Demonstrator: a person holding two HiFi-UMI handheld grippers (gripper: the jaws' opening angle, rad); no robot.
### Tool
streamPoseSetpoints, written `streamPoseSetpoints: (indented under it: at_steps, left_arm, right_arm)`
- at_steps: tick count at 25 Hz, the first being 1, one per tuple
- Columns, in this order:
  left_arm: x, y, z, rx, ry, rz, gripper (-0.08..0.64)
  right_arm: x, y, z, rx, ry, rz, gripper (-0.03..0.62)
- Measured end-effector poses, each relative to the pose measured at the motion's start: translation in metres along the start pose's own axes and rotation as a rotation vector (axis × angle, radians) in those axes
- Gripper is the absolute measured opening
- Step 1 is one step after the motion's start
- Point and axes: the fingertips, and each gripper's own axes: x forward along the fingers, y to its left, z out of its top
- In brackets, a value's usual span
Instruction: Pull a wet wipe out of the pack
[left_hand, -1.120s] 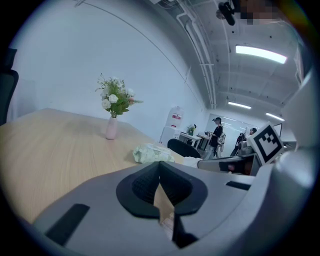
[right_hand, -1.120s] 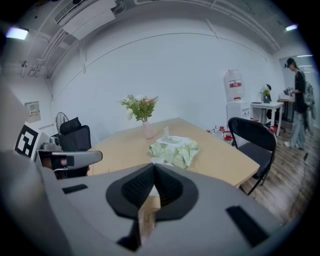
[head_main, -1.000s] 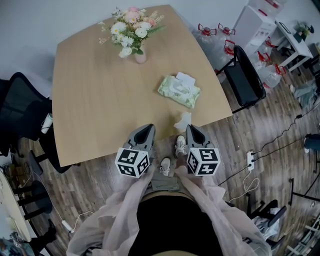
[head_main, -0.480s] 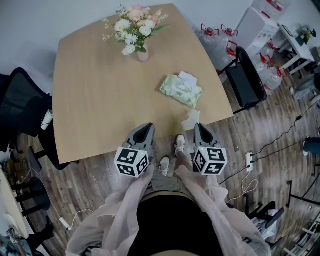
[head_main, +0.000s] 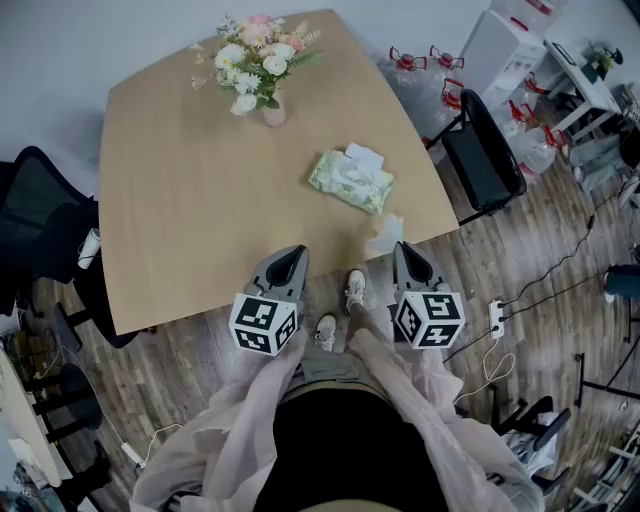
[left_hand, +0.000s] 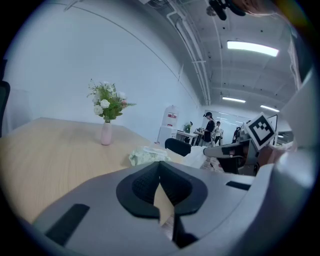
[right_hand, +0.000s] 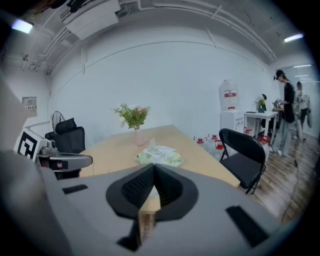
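Observation:
A pale green wet wipe pack (head_main: 350, 182) lies on the wooden table (head_main: 190, 200), right of the middle, with a white wipe tab (head_main: 364, 155) standing out of its far end. The pack (right_hand: 160, 158) lies ahead of my right gripper (head_main: 400, 247), which is shut on a crumpled white wipe (head_main: 384, 236) at the table's near edge, clear of the pack. The left gripper view shows that wipe (left_hand: 196, 159) hanging at the right gripper's tip. My left gripper (head_main: 297, 252) is shut and empty, at the near edge left of the right one.
A pink vase of flowers (head_main: 262, 100) stands at the table's far side. A black folding chair (head_main: 485, 150) is at the right, a black office chair (head_main: 40, 210) at the left. Water bottles (head_main: 420, 60) sit on the floor beyond. People stand far off (right_hand: 287, 110).
My right gripper has drifted right and a little up with the wipe, further from the pack. The left gripper has stayed where it was.

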Motion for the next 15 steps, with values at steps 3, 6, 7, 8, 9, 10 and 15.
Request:
streamPoseSetpoints:
  at_steps: [3, 6, 7, 8, 9, 10, 15]
  left_arm:
    - [0.000, -0.007, 0.004, 0.039, -0.001, -0.012, 0.011]
    - [0.001, -0.011, 0.009, 0.056, -0.005, -0.021, 0.011]
    - [0.001, -0.011, 0.011, 0.057, -0.008, -0.024, 0.011]
    - [0.002, -0.011, 0.013, 0.058, -0.011, -0.025, 0.012]
    - [0.002, -0.011, 0.015, 0.059, -0.013, -0.025, 0.012]
    - [0.003, -0.011, 0.016, 0.062, -0.014, -0.025, 0.011]
    - [0.003, -0.013, 0.021, 0.061, -0.017, -0.028, 0.012]
  right_arm:
    - [-0.002, -0.002, 0.003, -0.018, 0.009, 0.008, 0.010]
    - [-0.003, -0.003, 0.005, -0.022, 0.016, 0.017, 0.009]
    - [-0.003, -0.002, 0.007, -0.022, 0.016, 0.019, 0.009]
    - [-0.002, -0.002, 0.008, -0.024, 0.016, 0.021, 0.009]
    - [-0.002, -0.002, 0.009, -0.025, 0.016, 0.023, 0.009]
    - [-0.002, -0.002, 0.010, -0.026, 0.015, 0.025, 0.009]
    - [-0.006, -0.002, 0.014, -0.032, 0.007, 0.032, 0.009]
